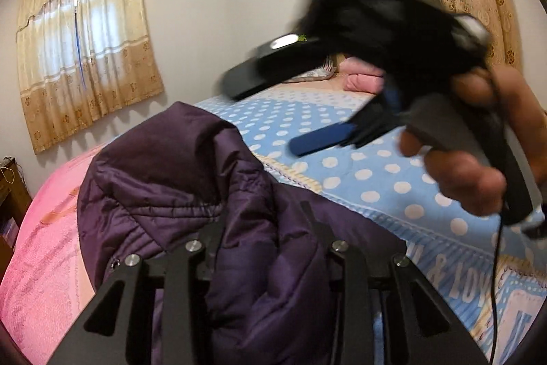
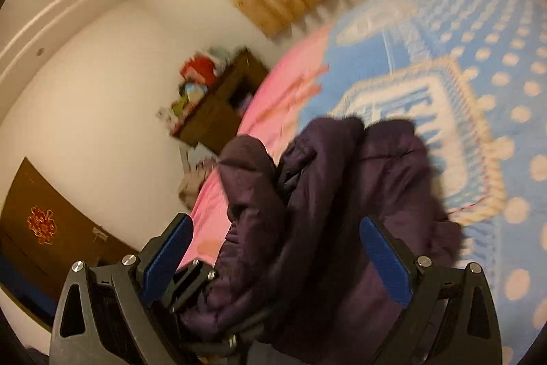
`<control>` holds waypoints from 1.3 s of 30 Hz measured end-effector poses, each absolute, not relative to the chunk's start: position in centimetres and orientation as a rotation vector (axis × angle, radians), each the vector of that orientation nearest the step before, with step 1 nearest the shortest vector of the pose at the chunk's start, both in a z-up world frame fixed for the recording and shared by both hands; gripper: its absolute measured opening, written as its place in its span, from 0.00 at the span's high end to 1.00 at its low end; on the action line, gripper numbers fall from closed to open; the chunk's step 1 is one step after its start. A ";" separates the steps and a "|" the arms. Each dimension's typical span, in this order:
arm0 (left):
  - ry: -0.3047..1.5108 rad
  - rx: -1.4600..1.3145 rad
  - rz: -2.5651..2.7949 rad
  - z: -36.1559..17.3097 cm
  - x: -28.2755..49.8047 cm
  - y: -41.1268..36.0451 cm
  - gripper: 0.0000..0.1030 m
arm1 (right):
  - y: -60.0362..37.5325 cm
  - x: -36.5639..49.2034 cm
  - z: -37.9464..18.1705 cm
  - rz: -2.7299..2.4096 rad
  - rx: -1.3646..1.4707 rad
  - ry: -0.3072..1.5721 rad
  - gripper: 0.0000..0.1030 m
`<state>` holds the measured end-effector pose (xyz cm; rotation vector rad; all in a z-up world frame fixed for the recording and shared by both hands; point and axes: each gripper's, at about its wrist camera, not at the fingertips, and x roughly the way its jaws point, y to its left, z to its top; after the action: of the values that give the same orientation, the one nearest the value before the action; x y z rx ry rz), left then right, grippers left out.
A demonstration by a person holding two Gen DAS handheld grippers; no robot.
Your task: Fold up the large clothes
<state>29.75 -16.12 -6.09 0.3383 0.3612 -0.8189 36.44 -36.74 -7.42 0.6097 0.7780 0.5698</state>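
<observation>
A dark purple padded jacket (image 1: 191,180) is bunched up and lifted above the bed. My left gripper (image 1: 263,228) is shut on a fold of it, and the cloth covers its fingertips. In the right wrist view the jacket (image 2: 324,194) hangs in front of my right gripper (image 2: 277,248), whose blue pads (image 2: 383,259) stand wide apart with the cloth between them, not pinched. The right gripper also shows in the left wrist view (image 1: 283,112), blurred, held by a hand above the bed to the right of the jacket.
The bed has a blue blanket with white dots (image 1: 376,180) and a pink cover (image 1: 41,245) on its left part. Pink folded bedding (image 1: 362,74) lies at the far end. A brown cabinet (image 2: 222,105) stands against the wall. Curtains (image 1: 85,50) cover the windows.
</observation>
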 end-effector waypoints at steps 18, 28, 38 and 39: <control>0.147 0.212 -0.690 2.3 23.2 -8.4 0.07 | -31.2 35.7 -3.5 0.642 0.304 0.883 0.86; 0.359 0.390 -0.547 -1.7 31.9 -16.2 0.06 | -39.4 34.1 -7.1 0.487 0.354 0.918 0.86; 0.445 0.429 -0.496 -4.3 31.2 -19.4 0.02 | -44.3 31.7 -10.2 0.210 0.489 0.845 0.60; 0.451 0.418 -0.492 -4.4 31.3 -18.9 0.01 | -44.2 30.6 -8.8 0.147 0.461 0.792 0.60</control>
<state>31.27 -18.93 -4.40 0.4178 0.4506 -0.4917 30.61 -44.15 -8.81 0.4610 0.7924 0.1472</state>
